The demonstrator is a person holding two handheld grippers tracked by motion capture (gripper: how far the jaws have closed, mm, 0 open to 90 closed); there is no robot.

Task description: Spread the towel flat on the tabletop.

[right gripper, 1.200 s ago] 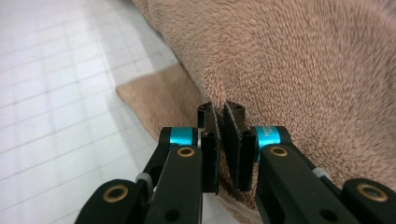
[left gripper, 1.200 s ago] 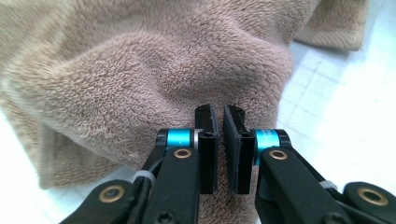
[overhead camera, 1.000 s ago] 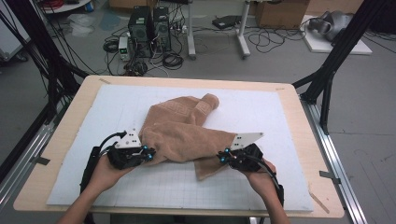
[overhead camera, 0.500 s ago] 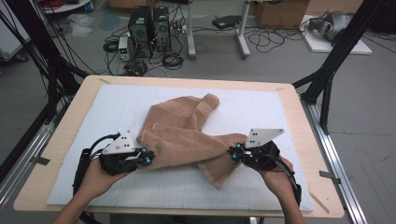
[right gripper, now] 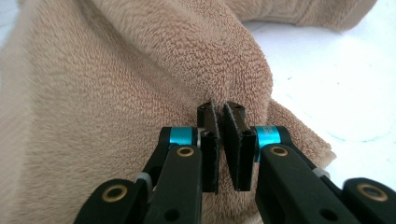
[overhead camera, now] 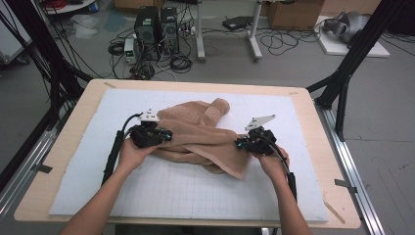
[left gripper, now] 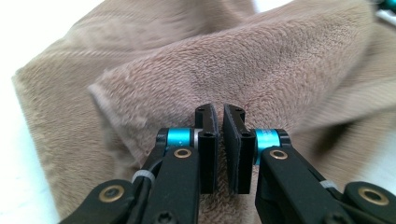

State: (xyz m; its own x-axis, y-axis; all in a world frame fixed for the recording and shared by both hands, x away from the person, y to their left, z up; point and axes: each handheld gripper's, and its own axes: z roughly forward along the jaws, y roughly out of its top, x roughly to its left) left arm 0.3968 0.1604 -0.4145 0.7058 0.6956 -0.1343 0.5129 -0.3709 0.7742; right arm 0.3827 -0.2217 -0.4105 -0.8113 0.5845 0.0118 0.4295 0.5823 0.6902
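Observation:
A brown terry towel (overhead camera: 195,129) lies bunched and partly folded on the white gridded mat (overhead camera: 195,196). My left gripper (overhead camera: 169,135) is at the towel's left edge, shut on a fold of it; in the left gripper view the pads (left gripper: 219,112) pinch the towel (left gripper: 261,60). At the right edge of the cloth my right gripper (overhead camera: 238,143) is shut on another fold, and in the right gripper view its tips (right gripper: 219,108) bite into the pile of the towel (right gripper: 116,93). A loose corner hangs toward the person below the right gripper.
The mat covers most of a wooden table (overhead camera: 54,156) with metal rails along both sides. Black frame legs (overhead camera: 342,73) stand at the far corners. Computers and cables (overhead camera: 156,29) lie on the floor beyond the table.
Both hands first spread slightly apart, then moved away from the person and a little inward, carrying the towel's near edge over the rest of the cloth.

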